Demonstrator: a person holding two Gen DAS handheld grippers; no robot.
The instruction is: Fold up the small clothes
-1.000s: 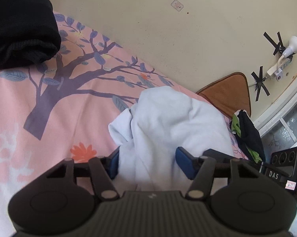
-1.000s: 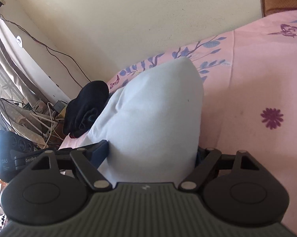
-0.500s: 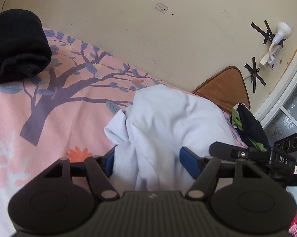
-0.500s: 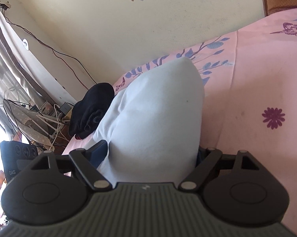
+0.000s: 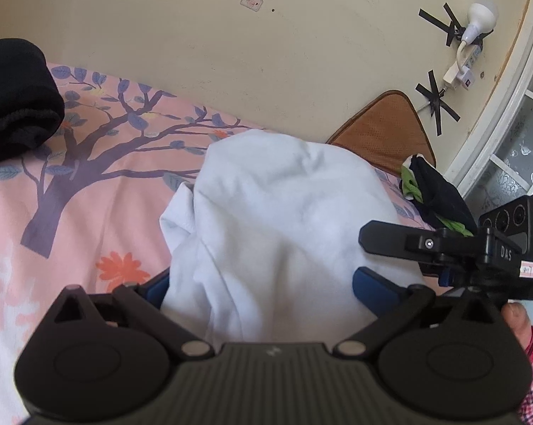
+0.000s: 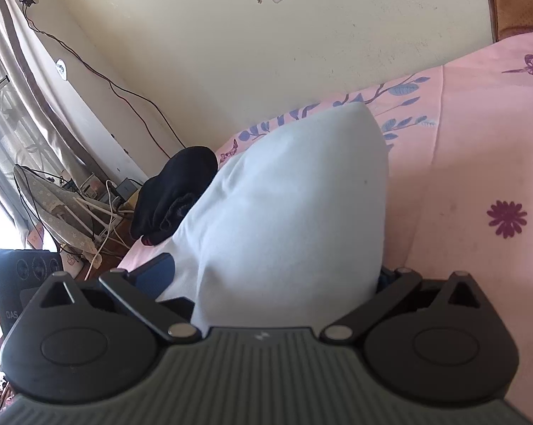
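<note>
A pale blue garment (image 5: 277, 219) is bunched up above the pink floral bedsheet (image 5: 89, 198). In the left wrist view it fills the gap of my left gripper (image 5: 263, 290), whose blue pads (image 5: 372, 285) stand wide apart on either side of the cloth. In the right wrist view the same garment (image 6: 287, 205) rises in a smooth peak between the wide-set pads of my right gripper (image 6: 270, 279). My right gripper (image 5: 443, 248) also shows at the right of the left wrist view, beside the cloth. Whether either pair pinches the cloth is hidden.
A rolled black garment (image 5: 15, 99) lies at the bed's far left, also in the right wrist view (image 6: 174, 202). A dark and green garment (image 5: 433, 194) lies by a brown cushion (image 5: 383, 131). The wall runs along the bed. Cables and clutter (image 6: 89, 205) lie beside it.
Both grippers have risen slightly with the pale blue garment. The right gripper has come closer to the left one in the left wrist view.
</note>
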